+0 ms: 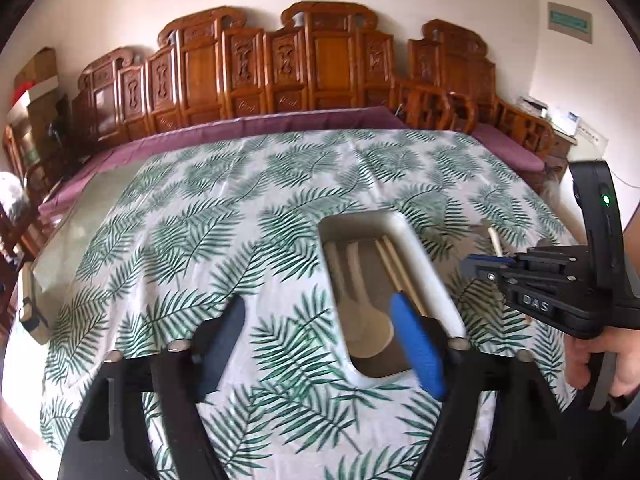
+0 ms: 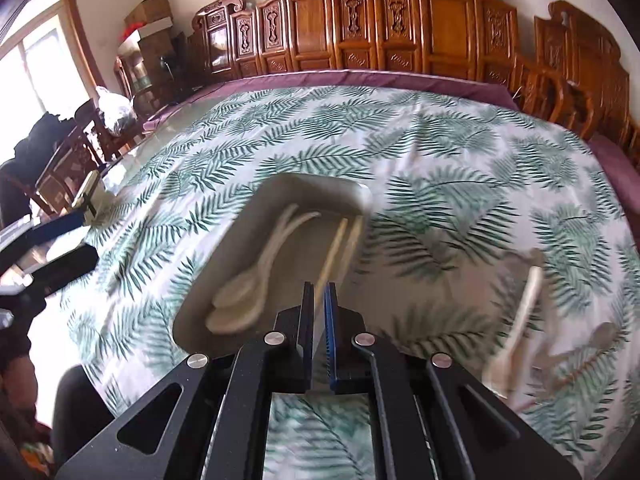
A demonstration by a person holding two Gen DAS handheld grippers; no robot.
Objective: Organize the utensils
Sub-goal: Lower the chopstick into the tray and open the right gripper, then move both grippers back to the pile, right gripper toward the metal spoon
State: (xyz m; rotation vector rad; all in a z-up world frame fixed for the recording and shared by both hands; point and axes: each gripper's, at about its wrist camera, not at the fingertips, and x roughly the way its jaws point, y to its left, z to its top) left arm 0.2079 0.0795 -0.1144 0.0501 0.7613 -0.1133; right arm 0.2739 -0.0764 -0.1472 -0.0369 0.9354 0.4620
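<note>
A white rectangular tray (image 1: 416, 256) lies on the leaf-print tablecloth. It holds two pale spoons (image 1: 366, 316) and a pair of wooden chopsticks (image 1: 394, 266). My left gripper (image 1: 320, 344) is open and empty, low over the cloth at the tray's near left end. My right gripper (image 2: 319, 300) is nearly shut; a chopstick (image 2: 334, 252) runs up from between its fingers over the tray (image 2: 240, 256), whose spoons (image 2: 248, 288) lie to its left. In the left wrist view the right gripper (image 1: 480, 268) is right of the tray. Another pale utensil (image 2: 524, 308) lies on the cloth to the right, blurred.
The table is covered by the leaf-print cloth (image 1: 240, 200) over a purple cover. Carved wooden chairs (image 1: 280, 68) stand along the far side. A small white item (image 2: 86, 196) sits at the table's left edge. Boxes and furniture stand at the left wall.
</note>
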